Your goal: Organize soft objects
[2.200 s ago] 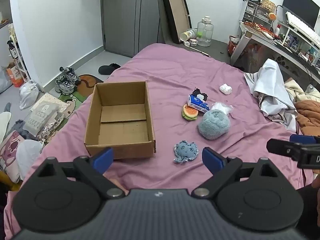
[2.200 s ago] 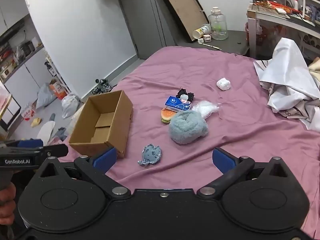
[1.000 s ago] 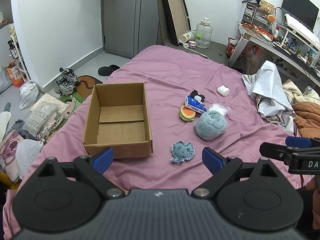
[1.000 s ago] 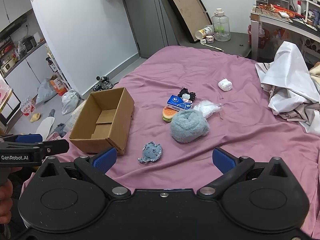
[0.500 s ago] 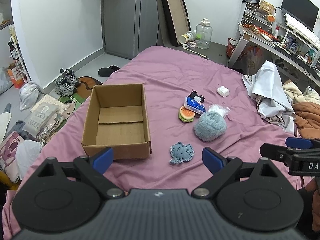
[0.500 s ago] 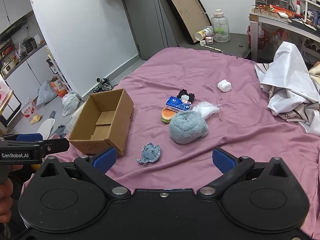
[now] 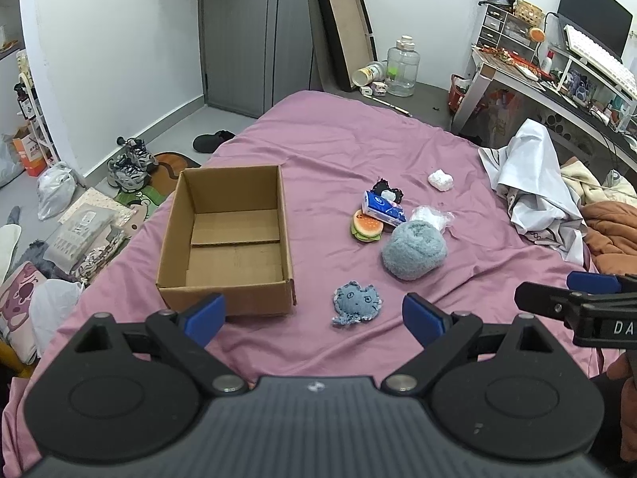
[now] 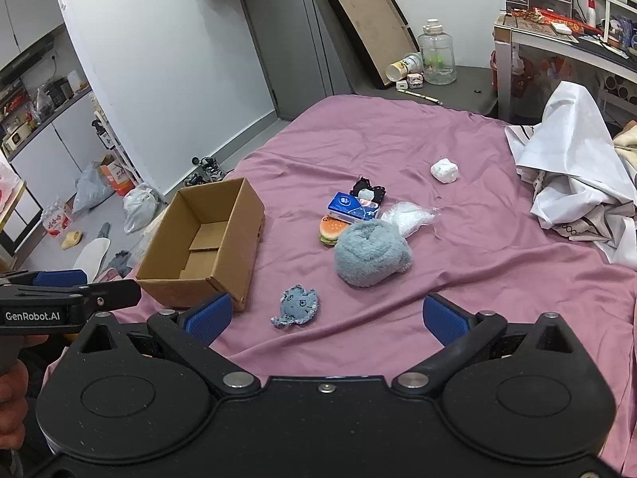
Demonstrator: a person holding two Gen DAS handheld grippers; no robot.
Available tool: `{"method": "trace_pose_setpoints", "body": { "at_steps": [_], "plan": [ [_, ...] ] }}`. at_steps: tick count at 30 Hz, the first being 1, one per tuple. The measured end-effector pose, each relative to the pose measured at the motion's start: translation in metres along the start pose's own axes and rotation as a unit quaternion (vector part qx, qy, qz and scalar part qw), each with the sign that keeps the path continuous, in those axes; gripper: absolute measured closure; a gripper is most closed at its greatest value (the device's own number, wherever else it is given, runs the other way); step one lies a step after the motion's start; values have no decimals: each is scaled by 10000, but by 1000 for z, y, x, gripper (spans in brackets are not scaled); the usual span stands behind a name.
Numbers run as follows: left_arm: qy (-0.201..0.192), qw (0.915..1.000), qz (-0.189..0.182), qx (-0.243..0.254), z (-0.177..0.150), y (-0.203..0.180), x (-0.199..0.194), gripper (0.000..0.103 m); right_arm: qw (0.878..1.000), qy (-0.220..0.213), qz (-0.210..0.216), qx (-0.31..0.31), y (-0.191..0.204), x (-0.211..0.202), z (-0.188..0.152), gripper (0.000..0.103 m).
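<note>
An open, empty cardboard box (image 7: 229,239) (image 8: 207,249) sits on the pink bedsheet. To its right lie a flat blue octopus plush (image 7: 357,302) (image 8: 296,304), a fluffy blue-grey ball (image 7: 414,249) (image 8: 370,255), a burger toy (image 7: 367,226) (image 8: 331,229), a blue tissue pack (image 7: 383,209) (image 8: 352,207), a black-and-white plush (image 7: 387,192), a clear bag of white stuffing (image 7: 428,217) (image 8: 410,215) and a white lump (image 7: 441,180) (image 8: 445,170). My left gripper (image 7: 314,316) and right gripper (image 8: 328,314) are both open, hovering near the bed's front edge, holding nothing.
Crumpled white and brown bedding (image 7: 537,195) is heaped at the bed's right side. The floor on the left holds shoes (image 7: 129,163), bags and baskets. A desk (image 7: 557,91) stands at the back right, a water jug (image 7: 402,65) and a leaning tray beyond the bed.
Both views have shifted only slightly; the objects on the bed lie where they did and both grippers stay open.
</note>
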State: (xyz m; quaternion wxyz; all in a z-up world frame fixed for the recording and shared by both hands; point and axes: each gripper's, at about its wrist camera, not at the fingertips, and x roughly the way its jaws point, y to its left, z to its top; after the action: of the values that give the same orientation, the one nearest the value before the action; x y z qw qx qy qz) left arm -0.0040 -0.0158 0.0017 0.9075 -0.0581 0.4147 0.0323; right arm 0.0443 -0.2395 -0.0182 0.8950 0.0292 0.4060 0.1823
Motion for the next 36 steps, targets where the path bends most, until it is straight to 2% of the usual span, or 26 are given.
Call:
{"method": "trace_pose_setpoints", "body": {
  "at_steps": [19,24,29,36],
  "plan": [
    [-61,10000,22,-48,2,-3,8,8,9999,-11,-34,102,-8,3,-3,0],
    [-54,10000,-11,-68,4,-3,21,8,9997,-72,39,222,-15,5,-3,0],
    [-38,9999,-76,-123,6,-7,35,8,9991,-187,-70,385,-22,11,-1,0],
    [-14,9998,-178,14,11,-21,59,8,9965,-308,-60,779,-39,23,-1,1]
  ]
}}
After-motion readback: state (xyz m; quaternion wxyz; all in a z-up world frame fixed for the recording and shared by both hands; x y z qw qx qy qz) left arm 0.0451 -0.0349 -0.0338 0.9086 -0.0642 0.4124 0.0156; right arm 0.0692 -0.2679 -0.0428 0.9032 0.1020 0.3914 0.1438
